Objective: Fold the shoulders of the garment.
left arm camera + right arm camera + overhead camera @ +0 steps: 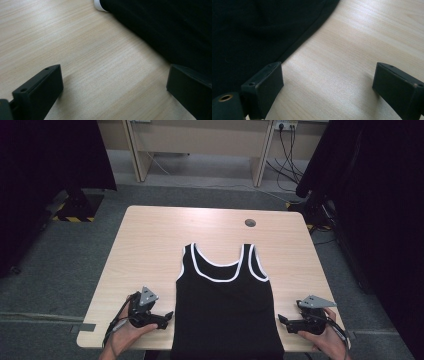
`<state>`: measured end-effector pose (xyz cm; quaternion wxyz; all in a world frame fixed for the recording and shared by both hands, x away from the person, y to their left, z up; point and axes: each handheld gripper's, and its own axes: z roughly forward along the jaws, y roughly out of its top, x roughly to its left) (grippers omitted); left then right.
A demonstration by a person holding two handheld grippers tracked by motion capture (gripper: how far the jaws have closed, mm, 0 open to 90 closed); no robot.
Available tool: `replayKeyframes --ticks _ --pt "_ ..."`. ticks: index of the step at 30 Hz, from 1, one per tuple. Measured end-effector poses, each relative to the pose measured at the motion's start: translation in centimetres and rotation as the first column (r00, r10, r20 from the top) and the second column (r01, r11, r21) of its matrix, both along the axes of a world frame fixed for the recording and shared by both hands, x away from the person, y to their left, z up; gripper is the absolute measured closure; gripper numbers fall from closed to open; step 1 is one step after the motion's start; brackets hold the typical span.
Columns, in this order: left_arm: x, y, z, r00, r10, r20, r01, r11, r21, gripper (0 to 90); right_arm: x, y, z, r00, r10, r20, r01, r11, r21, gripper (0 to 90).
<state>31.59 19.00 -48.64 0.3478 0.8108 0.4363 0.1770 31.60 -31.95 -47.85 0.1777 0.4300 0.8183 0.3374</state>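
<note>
At the near edge of a light wooden table, a person's two hands each hold a black two-jaw gripper low over the wood, one on either side of a black tank top. The left gripper points inward at the garment's left side seam; its jaws stand wide apart with nothing but bare wood between them, and in the left gripper view one jaw sits just at the dark cloth's edge. The right gripper mirrors it at the right seam, jaws equally wide and empty, one jaw beside the hem line in the right gripper view. The tank top lies flat in the middle of the table, hem hanging at the near edge, shoulder straps pointing away, neckline and armholes trimmed in white. Judging from this, the likely risks are that a jaw closes on only the top layer of cloth, so the garment bunches or twists when lifted, or that uneven pulls from the two sides drag it crooked or off the near edge. Farther away, a small round cable hole marks the tabletop, and beyond it stand desk legs and wall sockets with cables. No brand, label or readable writing is visible anywhere.
</note>
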Motion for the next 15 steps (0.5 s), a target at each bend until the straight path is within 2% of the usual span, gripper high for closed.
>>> replayKeyframes --ticks 15 --pt "0.17 -0.11 0.03 1.0 -0.007 0.0 0.007 1.0 -0.004 0.0 0.03 -0.02 0.0 1.0 0.003 0.001 -0.003 1.0 -0.001 10.0"
